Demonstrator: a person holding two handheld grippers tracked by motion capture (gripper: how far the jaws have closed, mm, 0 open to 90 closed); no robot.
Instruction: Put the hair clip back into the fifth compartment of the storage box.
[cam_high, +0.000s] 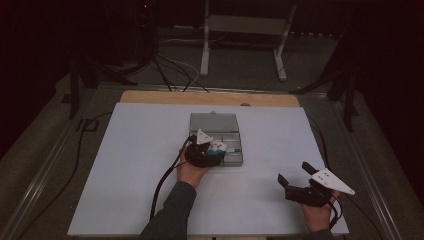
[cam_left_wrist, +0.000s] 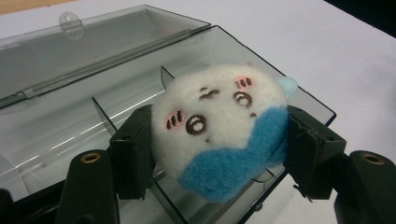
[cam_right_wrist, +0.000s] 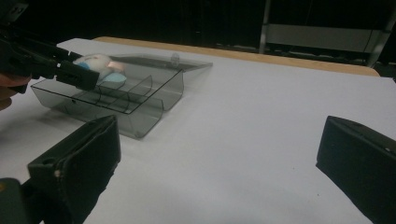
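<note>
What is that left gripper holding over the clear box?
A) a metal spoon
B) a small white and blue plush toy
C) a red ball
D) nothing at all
B: in the left gripper view, the left gripper has its two black jaws pressed on either side of a white and blue plush toy, above the open clear box.

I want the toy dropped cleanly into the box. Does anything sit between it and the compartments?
Nothing visible does. The left claw holds the plush toy above the open box, whose lid lies folded back. The compartments below look empty; only the thin dividers could catch it.
</note>
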